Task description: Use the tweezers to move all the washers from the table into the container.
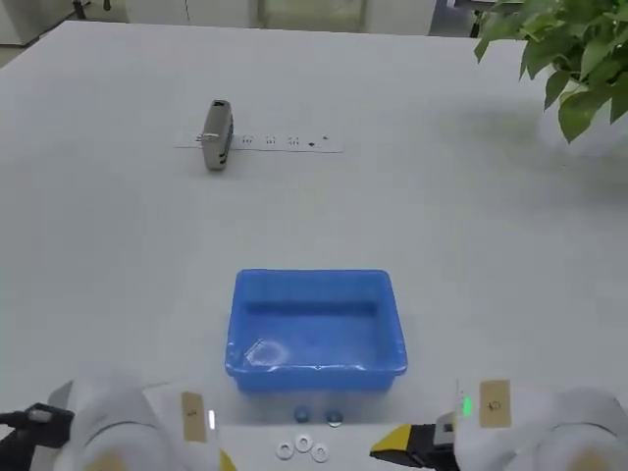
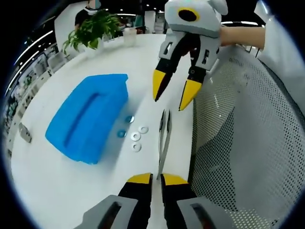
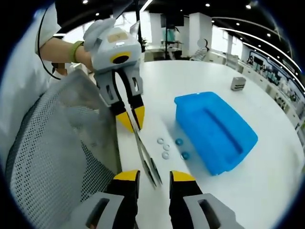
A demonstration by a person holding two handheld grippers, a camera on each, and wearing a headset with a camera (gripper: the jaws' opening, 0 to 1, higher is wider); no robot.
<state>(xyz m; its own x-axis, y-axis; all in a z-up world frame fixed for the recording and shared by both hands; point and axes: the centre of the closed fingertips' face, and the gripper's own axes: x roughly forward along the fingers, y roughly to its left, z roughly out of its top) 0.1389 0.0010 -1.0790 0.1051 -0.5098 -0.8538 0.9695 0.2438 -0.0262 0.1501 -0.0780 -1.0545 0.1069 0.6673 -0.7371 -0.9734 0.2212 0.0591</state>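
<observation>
Table [image 1: 442,216] edge: tweezers [image 2: 164,138] beside washers [image 1: 302,447], container [image 1: 314,329].

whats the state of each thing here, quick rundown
left tool: shut on one end of the tweezers
right tool: open, holding nothing
tweezers: held at one end by the left tool
washers: loose on the table, outside the container
container: upright, open-topped, no washers inside

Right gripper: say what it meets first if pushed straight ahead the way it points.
The tweezers: they lie on the table straight ahead, their near end seemingly between the open tongs of the right gripper. Beyond them sits the left gripper. Height is unclear, so it could pass above.
</observation>
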